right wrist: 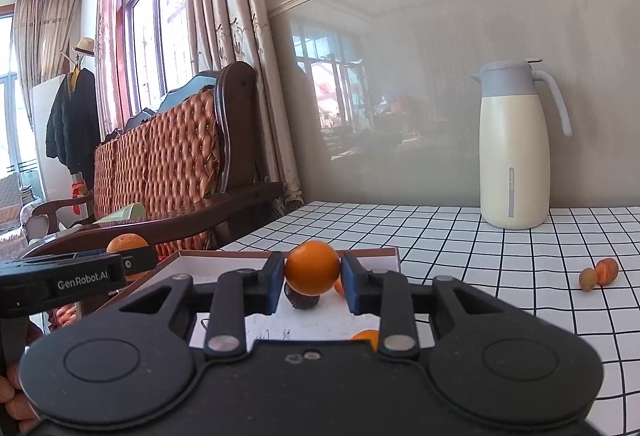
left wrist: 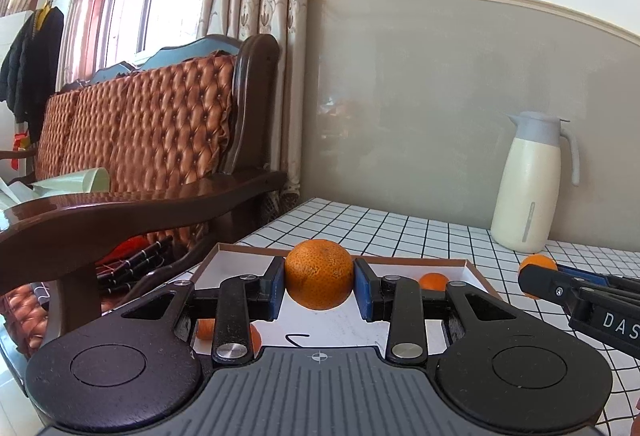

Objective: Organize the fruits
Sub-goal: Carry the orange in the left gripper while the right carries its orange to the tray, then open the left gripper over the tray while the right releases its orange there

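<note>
From the left wrist view, the left tool pinches a rough-skinned orange between its blue pads, holding it above a shallow white box with a brown rim that sits on the checked worktop. A small orange fruit lies inside the box near its far right corner, and another fruit shows partly behind the left finger. At the right edge the right tool reaches in, closed on a smooth orange. A cream thermos jug stands near the wall, and a wooden sofa sits beside the worktop.

From the right wrist view, the right tool grips the smooth orange over the box. Below it in the box rests a dark round fruit, and an orange fruit lies near the right finger. The left tool enters at the left with the rough orange. Two small fruits lie touching each other on the worktop, well apart from the box. The jug stands at the wall.
</note>
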A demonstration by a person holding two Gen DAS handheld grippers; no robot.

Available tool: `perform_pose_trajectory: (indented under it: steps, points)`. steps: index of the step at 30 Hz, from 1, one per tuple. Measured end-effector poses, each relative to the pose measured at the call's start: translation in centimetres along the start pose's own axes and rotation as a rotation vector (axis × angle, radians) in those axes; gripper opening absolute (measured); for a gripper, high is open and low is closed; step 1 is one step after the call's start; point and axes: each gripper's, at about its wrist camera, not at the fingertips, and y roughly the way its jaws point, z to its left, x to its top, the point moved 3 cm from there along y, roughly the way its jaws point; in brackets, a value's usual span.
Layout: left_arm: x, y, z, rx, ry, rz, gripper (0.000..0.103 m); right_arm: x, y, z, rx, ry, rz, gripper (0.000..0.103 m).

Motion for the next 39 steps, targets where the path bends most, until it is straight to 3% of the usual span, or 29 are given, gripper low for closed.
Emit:
perform_pose_trajectory:
  steps: [12,35,36,37,38,39]
  points:
    - [0.4,3.1,1.6,0.050,-0.020,0.006,0.036,0.4,3.0,-0.5,-0.034,-0.002,0.020,0.022]
    - [-0.5,9.0,4.2,0.106,-0.050,0.106,0.036,-0.5,9.0,-1.5,-0.078,0.017,0.163,0.025]
    - [-0.5,9.2,4.1,0.105,-0.054,0.108,0.036,-0.5,9.1,-1.6,-0.084,0.012,0.172,0.032]
    - [-0.5,9.5,4.1,0.106,-0.054,0.118,0.037,-0.5,9.2,-1.7,-0.092,0.011,0.173,0.053]
    - [-0.5,9.7,4.1,0.106,-0.057,0.123,0.053,-0.5,8.9,-1.8,-0.106,0.019,0.158,0.067]
    - [-0.4,9.7,4.0,0.104,-0.065,0.118,0.090,-0.3,8.4,-2.1,-0.120,0.037,0.123,0.082]
